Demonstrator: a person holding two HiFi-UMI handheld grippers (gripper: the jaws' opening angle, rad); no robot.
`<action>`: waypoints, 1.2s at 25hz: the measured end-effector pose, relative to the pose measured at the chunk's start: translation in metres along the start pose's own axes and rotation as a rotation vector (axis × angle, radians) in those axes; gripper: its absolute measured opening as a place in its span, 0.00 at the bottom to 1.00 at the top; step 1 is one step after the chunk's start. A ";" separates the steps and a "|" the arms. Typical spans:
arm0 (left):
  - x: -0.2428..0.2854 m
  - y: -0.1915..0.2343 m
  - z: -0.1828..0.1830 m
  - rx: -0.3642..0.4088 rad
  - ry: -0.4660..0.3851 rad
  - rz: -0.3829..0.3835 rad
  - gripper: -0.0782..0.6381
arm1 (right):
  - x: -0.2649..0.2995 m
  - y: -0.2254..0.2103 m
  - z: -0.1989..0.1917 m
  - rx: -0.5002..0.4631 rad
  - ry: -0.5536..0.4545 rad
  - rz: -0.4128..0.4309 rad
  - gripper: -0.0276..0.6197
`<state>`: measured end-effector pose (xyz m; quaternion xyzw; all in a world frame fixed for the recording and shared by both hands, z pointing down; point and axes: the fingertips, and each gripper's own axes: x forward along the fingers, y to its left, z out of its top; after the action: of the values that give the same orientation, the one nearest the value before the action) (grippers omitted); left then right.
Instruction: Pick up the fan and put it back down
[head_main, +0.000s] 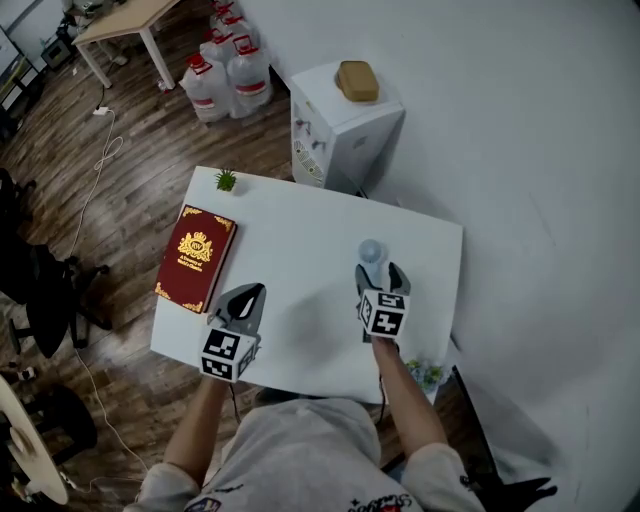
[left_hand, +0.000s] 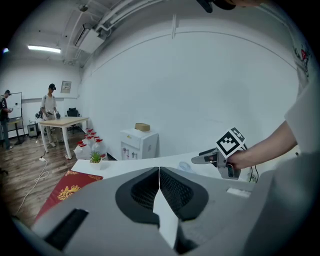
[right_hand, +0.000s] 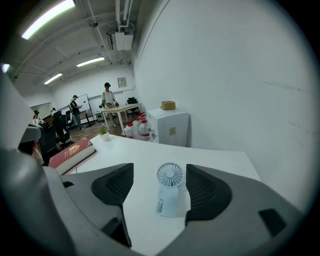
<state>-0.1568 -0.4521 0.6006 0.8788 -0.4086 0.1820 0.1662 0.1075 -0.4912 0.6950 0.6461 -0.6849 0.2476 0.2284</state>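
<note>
Right gripper view: small pale-blue fan (right_hand: 169, 192) upright on white table (right_hand: 220, 160), round head on top, base flat on the surface. Standing between the spread jaws of right gripper (right_hand: 160, 187), gap visible on both sides, pads not touching, nothing grasped. Same in head view: fan right of table centre, jaws flanking it from the near side, marker cube toward the person. Left gripper (left_hand: 159, 186) clenched shut, jaws meeting with nothing between, low over the near-left part of the table, well apart from the fan. Red book (head_main: 195, 258) with gold crest lying flat along the left edge, just beside that gripper. Tiny potted plant (head_main: 226, 181) at the far-left corner. Beyond the table: white cabinet (head_main: 340, 135) against the wall with tan box (head_main: 357, 80) on top, water bottles (head_main: 228, 65) with red caps beside it on the wood floor, wooden table (head_main: 120, 22) further back. People (left_hand: 50, 105) standing near that one, seen in both gripper views.
</note>
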 end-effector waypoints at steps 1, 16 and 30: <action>0.000 0.003 -0.003 -0.007 0.005 0.007 0.12 | 0.008 0.000 -0.006 0.002 0.021 0.004 0.54; -0.013 0.028 -0.045 -0.083 0.073 0.109 0.12 | 0.076 -0.009 -0.060 0.066 0.206 -0.044 0.53; -0.036 0.032 -0.061 -0.094 0.089 0.146 0.12 | 0.093 -0.010 -0.073 0.079 0.239 -0.044 0.38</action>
<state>-0.2141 -0.4211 0.6420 0.8288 -0.4720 0.2132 0.2117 0.1111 -0.5168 0.8104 0.6352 -0.6282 0.3446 0.2883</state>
